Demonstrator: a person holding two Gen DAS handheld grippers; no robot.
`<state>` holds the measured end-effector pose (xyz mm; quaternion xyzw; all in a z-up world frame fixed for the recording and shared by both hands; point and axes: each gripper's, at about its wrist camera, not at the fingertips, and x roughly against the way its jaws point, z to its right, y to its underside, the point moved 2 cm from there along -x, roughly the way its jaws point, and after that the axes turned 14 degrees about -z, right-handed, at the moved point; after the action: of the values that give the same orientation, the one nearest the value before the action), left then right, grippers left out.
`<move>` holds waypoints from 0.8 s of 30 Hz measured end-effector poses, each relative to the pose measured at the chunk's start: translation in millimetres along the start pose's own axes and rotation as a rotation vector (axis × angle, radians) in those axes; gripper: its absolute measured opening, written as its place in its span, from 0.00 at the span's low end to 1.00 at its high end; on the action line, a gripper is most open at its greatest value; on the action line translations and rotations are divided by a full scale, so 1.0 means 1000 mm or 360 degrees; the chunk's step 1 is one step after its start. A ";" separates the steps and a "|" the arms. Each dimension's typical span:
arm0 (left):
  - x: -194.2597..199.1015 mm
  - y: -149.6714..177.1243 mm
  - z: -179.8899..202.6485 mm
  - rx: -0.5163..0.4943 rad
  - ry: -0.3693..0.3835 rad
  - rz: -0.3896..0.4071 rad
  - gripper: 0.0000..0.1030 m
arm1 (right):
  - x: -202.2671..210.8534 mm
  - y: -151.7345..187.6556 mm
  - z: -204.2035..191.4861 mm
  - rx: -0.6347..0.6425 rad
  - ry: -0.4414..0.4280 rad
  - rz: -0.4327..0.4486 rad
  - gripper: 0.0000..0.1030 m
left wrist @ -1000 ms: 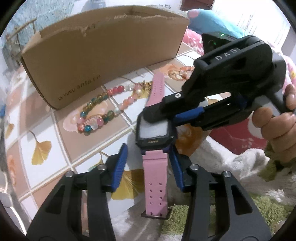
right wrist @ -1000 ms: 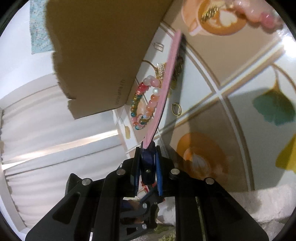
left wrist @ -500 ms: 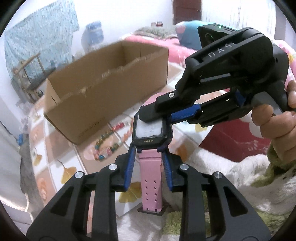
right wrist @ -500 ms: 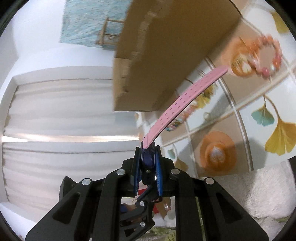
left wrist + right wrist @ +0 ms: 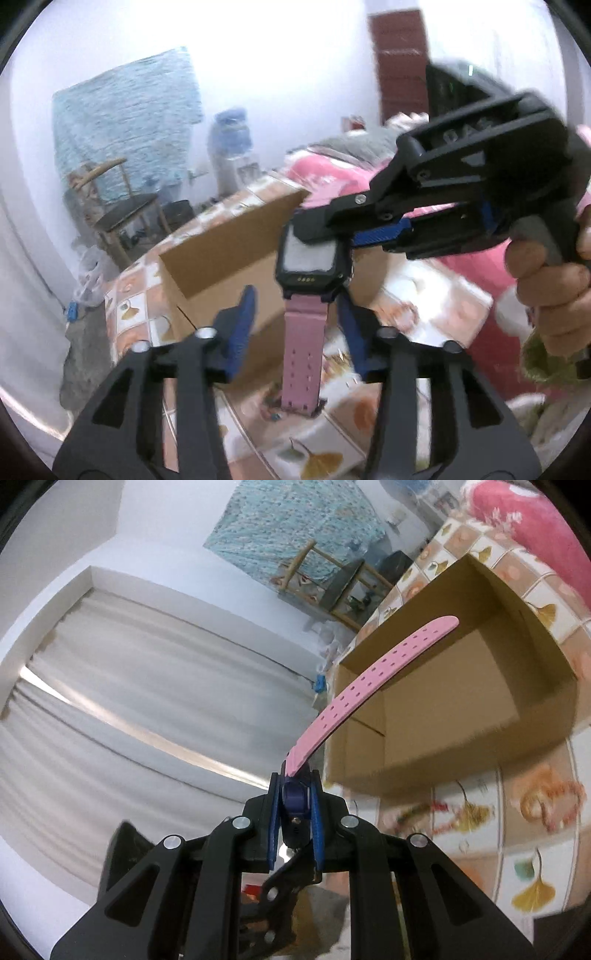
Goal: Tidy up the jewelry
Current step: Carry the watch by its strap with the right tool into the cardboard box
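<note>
The right tongs (image 5: 317, 229) are clamped narrow on the watch (image 5: 312, 266), gripping its dark case from the side; a hand (image 5: 550, 291) holds the grip at the right. The watch hangs in the air above the counter (image 5: 480, 849), in front of the open cardboard box (image 5: 461, 701). Its lower pink strap (image 5: 303, 354) drops between the blue pads (image 5: 240, 325) of the left tongs (image 5: 295, 328), whose jaws are opening and stand clear of the strap on both sides. In the right wrist view the upper strap reaches out toward the box opening. A bead bracelet (image 5: 554, 801) lies blurred on the patterned counter beside the box.
</note>
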<state>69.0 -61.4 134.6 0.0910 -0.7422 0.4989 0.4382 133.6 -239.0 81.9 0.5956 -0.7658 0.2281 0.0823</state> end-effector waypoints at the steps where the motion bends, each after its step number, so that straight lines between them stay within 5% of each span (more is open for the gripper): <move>1: -0.001 -0.002 -0.007 0.0046 -0.0001 0.0008 0.55 | -0.002 -0.011 0.006 -0.0044 -0.0026 -0.0018 0.15; 8: -0.023 0.021 -0.055 0.0345 0.0072 -0.0066 0.62 | -0.052 -0.087 0.073 -0.0571 -0.0047 -0.0174 0.15; 17: -0.035 0.057 -0.084 0.0562 0.0098 -0.0119 0.63 | -0.112 -0.127 0.164 -0.1232 0.0261 -0.0339 0.17; 20: -0.038 0.065 -0.092 0.0620 0.0106 -0.0125 0.64 | -0.128 -0.145 0.160 -0.1233 0.0351 -0.0383 0.28; 22: -0.041 0.068 -0.096 0.0647 0.0112 -0.0133 0.64 | -0.135 -0.159 0.148 -0.1148 0.0340 -0.0360 0.44; 24: -0.041 0.071 -0.098 0.0668 0.0111 -0.0141 0.64 | -0.142 -0.166 0.137 -0.1079 0.0290 -0.0353 0.47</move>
<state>108.2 41.3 68.5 0.1954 -0.6016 0.6256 0.4566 350.8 -207.7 -53.8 0.5911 -0.7182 0.0031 0.3670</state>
